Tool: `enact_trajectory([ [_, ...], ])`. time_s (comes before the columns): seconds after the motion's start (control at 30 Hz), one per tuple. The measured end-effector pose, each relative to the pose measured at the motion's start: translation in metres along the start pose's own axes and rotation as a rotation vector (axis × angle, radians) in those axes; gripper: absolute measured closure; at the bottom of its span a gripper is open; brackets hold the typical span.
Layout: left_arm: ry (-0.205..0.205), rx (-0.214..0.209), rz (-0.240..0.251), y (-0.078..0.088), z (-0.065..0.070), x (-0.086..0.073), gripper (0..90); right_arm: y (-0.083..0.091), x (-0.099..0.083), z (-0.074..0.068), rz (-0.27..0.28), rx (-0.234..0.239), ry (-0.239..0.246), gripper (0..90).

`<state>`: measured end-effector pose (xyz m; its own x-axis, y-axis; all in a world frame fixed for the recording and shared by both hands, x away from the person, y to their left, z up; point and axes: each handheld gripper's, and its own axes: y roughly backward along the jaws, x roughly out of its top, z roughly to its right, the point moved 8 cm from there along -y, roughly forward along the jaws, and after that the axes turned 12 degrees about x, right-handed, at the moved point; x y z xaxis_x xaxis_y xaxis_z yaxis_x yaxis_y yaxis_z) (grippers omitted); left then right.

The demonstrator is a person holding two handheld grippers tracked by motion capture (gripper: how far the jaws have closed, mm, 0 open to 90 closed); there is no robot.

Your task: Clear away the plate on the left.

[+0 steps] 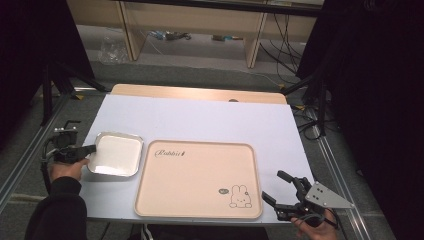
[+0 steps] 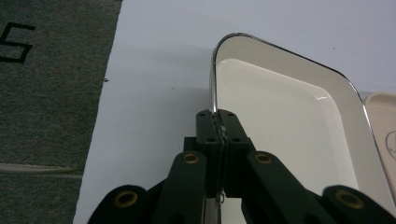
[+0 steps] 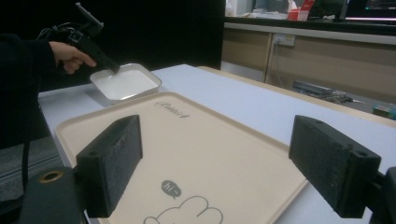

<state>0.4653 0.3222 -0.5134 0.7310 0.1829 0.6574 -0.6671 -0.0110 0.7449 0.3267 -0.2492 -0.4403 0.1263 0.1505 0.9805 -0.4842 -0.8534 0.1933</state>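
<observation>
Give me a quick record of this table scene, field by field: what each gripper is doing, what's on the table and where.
left gripper: shut on the near left rim of the small white square metal dish
right gripper: open, holding nothing, off the right edge of the tray
tray: large beige rectangular plastic tray with a rabbit drawing, bare, just right of the dish
surface: pale lilac tabletop

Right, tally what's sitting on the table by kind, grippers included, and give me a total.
White square dish: 1, its rim clamped by the left gripper
Beige rabbit tray: 1
Grippers: 2, the right gripper open beside the tray
Total: 4
</observation>
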Motion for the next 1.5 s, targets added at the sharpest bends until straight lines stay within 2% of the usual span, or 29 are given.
enact_trajectory([
  [0.1,0.035,-0.020,0.025,0.005,0.002,0.004,88.5,0.000,0.000,0.000,0.000,0.004,-0.003,18.2],
  [0.13,0.058,-0.032,0.042,0.007,0.004,0.006,88.5,0.000,0.000,-0.001,-0.002,0.003,-0.007,18.2],
  [0.17,0.065,-0.045,0.056,0.009,0.007,0.009,88.5,0.000,0.000,0.001,0.001,-0.010,0.012,18.2],
  [0.2,0.068,-0.053,0.052,0.011,0.009,0.010,88.5,0.000,0.000,-0.001,0.000,0.004,-0.004,18.2],
  [0.27,0.053,-0.079,0.059,0.013,0.013,0.011,88.5,0.000,0.001,0.001,0.004,-0.008,0.011,18.2],
  [0.37,0.032,-0.096,0.059,0.017,0.020,0.013,88.4,0.000,0.000,-0.001,0.001,0.003,-0.001,18.2],
  [0.4,0.040,-0.097,0.056,0.018,0.023,0.013,88.5,0.001,0.001,0.001,0.002,-0.009,0.016,18.2],
  [0.43,0.030,-0.114,0.058,0.018,0.026,0.013,88.5,0.001,0.001,0.002,0.002,-0.012,0.017,18.2],
  [0.5,0.023,-0.130,0.055,0.019,0.029,0.013,88.4,0.000,0.000,0.000,0.001,0.003,-0.001,18.2],
  [0.57,0.037,-0.166,0.057,0.020,0.035,0.014,88.4,0.001,0.001,0.002,0.002,-0.011,0.019,18.2],
  [0.6,0.042,-0.181,0.058,0.021,0.038,0.014,88.4,0.001,0.000,0.000,-0.002,-0.002,-0.004,18.2],
  [0.7,0.014,-0.193,0.056,0.023,0.045,0.014,88.4,0.001,0.002,0.002,0.008,-0.014,0.020,18.3],
  [0.73,0.016,-0.200,0.056,0.023,0.048,0.014,88.4,0.001,0.001,0.002,0.002,-0.014,0.018,18.3],
  [0.77,0.013,-0.206,0.054,0.023,0.051,0.014,88.4,0.001,0.000,0.000,-0.005,0.003,-0.005,18.3],
  [0.87,0.003,-0.232,0.052,0.023,0.060,0.013,88.4,0.001,0.001,0.002,0.006,-0.013,0.019,18.3],
  [0.97,-0.007,-0.262,0.043,0.024,0.071,0.011,88.4,0.001,0.000,0.000,-0.003,0.002,-0.006,18.3],
  [1.1,-0.031,-0.302,0.031,0.026,0.089,0.008,88.4,0.000,0.000,0.000,0.000,0.003,0.005,18.3],
  [1.13,-0.044,-0.312,0.026,0.026,0.094,0.007,88.4,0.000,0.000,0.000,-0.001,0.004,0.000,18.4],
  [1.17,-0.054,-0.320,0.024,0.027,0.099,0.006,88.4,0.001,0.001,0.001,0.003,-0.010,0.015,18.3],
  [1.3,-0.090,-0.340,0.016,0.027,0.120,0.002,88.4,0.001,0.000,0.000,0.000,0.001,-0.006,18.4],
  [1.33,-0.099,-0.341,0.012,0.026,0.125,0.000,88.4,0.001,0.001,0.001,-0.001,-0.008,0.011,18.4],
  [1.37,-0.123,-0.346,-0.001,0.023,0.132,-0.003,88.4,0.000,0.000,0.000,-0.002,-0.001,0.002,18.4],
  [1.43,-0.138,-0.352,-0.018,0.019,0.142,-0.008,88.4,0.000,0.000,0.000,-0.001,-0.001,0.006,18.4],
  [1.47,-0.155,-0.355,-0.028,0.017,0.146,-0.011,88.4,-0.001,-0.001,-0.003,-0.001,0.015,-0.033,18.4],
  [1.5,-0.169,-0.362,-0.044,0.016,0.151,-0.014,88.4,-0.001,-0.001,-0.003,0.000,0.005,-0.033,18.4],
])
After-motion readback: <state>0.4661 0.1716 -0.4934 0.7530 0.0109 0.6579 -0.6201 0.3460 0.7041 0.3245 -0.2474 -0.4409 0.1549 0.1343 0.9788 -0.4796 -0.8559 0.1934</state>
